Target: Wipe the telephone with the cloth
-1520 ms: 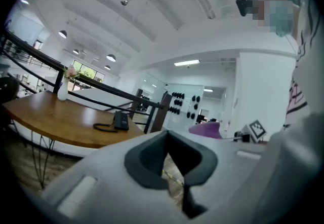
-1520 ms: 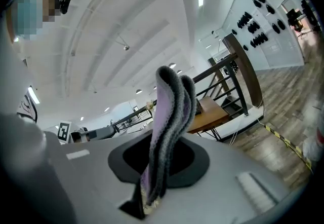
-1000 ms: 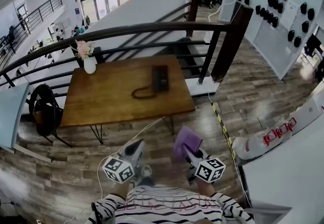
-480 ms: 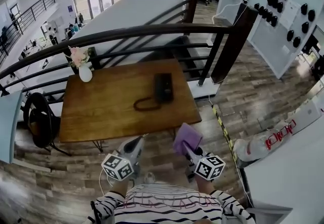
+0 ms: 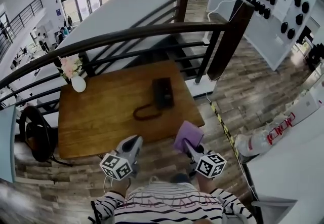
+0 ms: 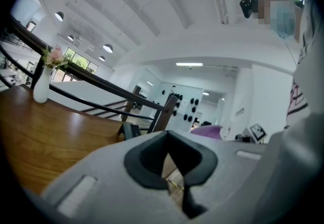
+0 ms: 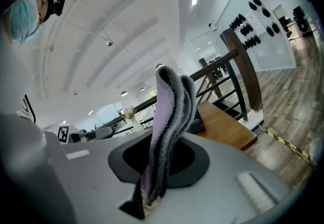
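Note:
A black telephone (image 5: 163, 92) lies on the right half of the wooden table (image 5: 96, 116), its coiled cord (image 5: 144, 112) looped toward me. Both grippers hang over the floor just short of the table's near edge. My right gripper (image 5: 188, 145) is shut on a purple cloth (image 5: 187, 134), which stands up folded between the jaws (image 7: 169, 111). My left gripper (image 5: 132, 141) is shut with nothing in it. The left gripper view shows the telephone (image 6: 130, 130) low over the table top. In the right gripper view the telephone (image 7: 197, 125) is partly hidden behind the cloth.
A white vase of pink flowers (image 5: 77, 82) stands at the table's far left corner. A dark railing (image 5: 152, 33) runs behind the table, with stairs beyond. A dark bag on a chair (image 5: 33, 134) sits left of the table. Striped floor tape (image 5: 221, 121) and a white-red object (image 5: 263, 139) lie to the right.
The table and telephone have come nearer and lower in the head view as I moved toward them. Both grippers keep their pose, the cloth still held.

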### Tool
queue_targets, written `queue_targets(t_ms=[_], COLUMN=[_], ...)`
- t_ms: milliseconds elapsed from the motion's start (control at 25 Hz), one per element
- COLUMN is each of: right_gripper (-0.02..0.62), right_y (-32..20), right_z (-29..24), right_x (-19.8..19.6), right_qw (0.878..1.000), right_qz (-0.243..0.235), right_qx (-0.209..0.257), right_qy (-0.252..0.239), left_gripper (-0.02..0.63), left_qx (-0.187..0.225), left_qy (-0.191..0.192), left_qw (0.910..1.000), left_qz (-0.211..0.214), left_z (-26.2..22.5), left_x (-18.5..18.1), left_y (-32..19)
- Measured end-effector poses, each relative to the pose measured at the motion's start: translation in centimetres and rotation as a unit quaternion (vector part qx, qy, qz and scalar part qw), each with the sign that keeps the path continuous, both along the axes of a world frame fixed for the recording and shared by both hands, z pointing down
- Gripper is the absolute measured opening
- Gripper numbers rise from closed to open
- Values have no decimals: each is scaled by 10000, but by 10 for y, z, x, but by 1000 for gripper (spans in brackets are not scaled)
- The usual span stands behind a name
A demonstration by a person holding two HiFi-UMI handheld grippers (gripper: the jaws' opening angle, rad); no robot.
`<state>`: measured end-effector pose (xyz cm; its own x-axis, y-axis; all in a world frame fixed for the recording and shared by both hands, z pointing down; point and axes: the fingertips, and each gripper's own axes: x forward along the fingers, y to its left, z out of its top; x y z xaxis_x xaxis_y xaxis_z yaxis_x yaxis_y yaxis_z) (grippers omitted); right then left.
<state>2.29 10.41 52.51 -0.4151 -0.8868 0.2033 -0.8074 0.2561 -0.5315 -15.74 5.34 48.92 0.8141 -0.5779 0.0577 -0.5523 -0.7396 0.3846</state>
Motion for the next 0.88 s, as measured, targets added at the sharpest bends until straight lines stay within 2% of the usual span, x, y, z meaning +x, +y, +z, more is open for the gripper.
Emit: queue_targets(t_ms=[200,400,880], right_gripper=[51,52,51], right_y=[-28,-78,-175], right_z=[12,15,13], right_x=[17,33,100], right_qw=[9999,9994,9917], right_qz=[-17,-341,-1286], right_qx=[-116,-81,-19], right_qy=[-11,-47,-38], left_gripper=[-2,-2,-3], left_qx=[-103,-53,4], left_qy=[-18,-48,-52], left_qw=[9999,9991,9933], left_qz=[-57,-418,-1152], left_z=[11,9,8], left_x=[11,22,103], left_y=[-21,-55,-120])
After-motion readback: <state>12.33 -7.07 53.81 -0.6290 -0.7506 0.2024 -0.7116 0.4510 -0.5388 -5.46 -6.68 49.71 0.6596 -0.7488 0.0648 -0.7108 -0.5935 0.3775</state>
